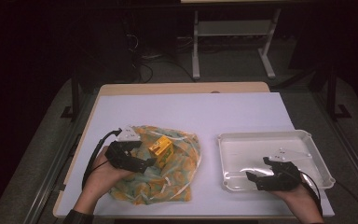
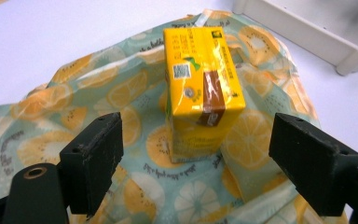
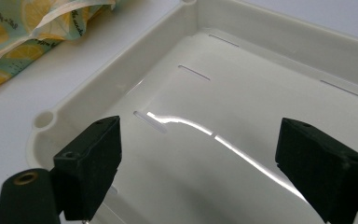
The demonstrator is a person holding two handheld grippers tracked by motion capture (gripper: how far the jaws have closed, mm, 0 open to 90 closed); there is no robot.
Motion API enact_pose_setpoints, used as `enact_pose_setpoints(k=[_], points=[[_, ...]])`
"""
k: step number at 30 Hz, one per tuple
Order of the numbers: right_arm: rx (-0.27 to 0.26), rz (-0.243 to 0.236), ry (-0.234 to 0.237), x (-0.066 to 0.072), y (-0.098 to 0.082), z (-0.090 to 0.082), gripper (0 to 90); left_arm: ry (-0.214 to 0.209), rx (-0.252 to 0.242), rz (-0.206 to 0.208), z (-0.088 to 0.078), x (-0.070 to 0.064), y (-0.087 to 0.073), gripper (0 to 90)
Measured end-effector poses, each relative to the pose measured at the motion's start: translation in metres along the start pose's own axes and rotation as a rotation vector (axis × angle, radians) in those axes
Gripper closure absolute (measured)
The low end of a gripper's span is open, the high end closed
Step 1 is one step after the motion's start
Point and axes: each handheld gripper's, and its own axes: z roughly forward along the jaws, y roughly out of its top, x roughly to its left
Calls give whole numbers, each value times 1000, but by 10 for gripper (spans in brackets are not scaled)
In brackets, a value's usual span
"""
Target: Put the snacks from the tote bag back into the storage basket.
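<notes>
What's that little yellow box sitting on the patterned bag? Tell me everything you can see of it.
The yellow box is a small drink carton, glossy as if coated or film-wrapped. Its top shows a round foil straw spot, a brown band and a printed code; the text is too small to read. It stands upright, leaning slightly, on the lemon-print bag to the left of the white tray. The left gripper is open before it, jaws apart, not touching it.

My left gripper (image 1: pixel 145 162) is held low with jaws spread wide, the hand (image 1: pixel 100 175) gripping it from behind; my right gripper (image 1: pixel 256 177) likewise sits open, hand (image 1: pixel 298 198) beneath.
</notes>
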Motion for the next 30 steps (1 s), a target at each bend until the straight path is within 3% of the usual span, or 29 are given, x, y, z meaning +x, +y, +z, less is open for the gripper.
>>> enact_pose_setpoints(k=[25, 30], points=[[3, 0, -1, 0, 0, 0, 143, -6, 127, 21, 31, -3, 40, 196], [2, 1, -1, 0, 0, 0, 143, 14, 160, 30, 38, -3, 45, 207]])
